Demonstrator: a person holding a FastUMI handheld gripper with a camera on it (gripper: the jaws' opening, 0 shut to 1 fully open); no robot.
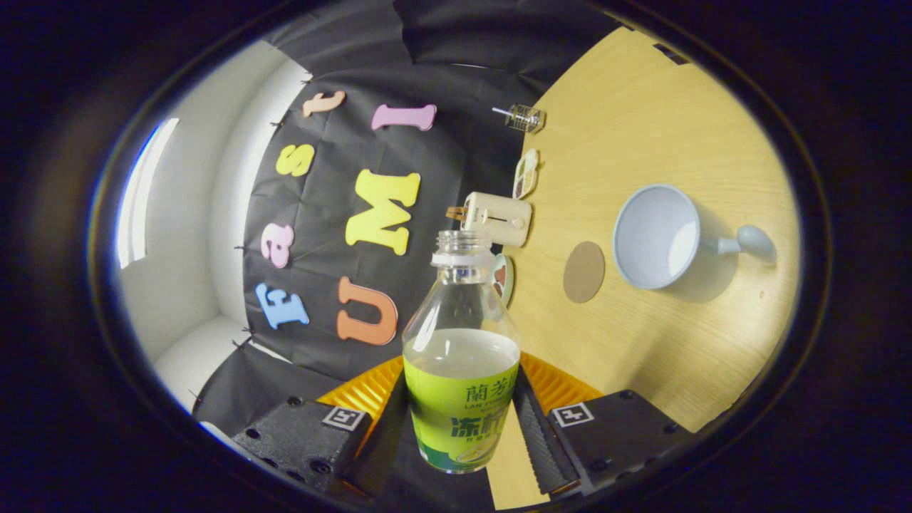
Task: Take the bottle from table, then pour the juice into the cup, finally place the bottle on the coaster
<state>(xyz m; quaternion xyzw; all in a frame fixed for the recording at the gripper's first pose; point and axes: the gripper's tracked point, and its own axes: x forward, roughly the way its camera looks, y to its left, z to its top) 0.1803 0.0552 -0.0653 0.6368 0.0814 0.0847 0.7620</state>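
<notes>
Claw (459, 420) closed on the bottle (459, 356), both fingers pressed against its labelled lower body, one on each side. Bottle uncapped, clear above the label, pale juice standing roughly at the label's top edge. Whole scene rolled sideways, wooden counter (662, 370) appearing to the right of the bottle and the black booth wall to its left. Cup (659, 235) on the counter well apart from the bottle's neck, its open mouth facing the camera, handle on the side away from the bottle. Round brown coaster (584, 271) flat on the counter between bottle neck and cup, just beside the cup, bare. Cream toaster (499, 217) just beyond the bottle's mouth, against the wall. Small clear glass item (524, 117) farther beyond the toaster, too small to make out.
</notes>
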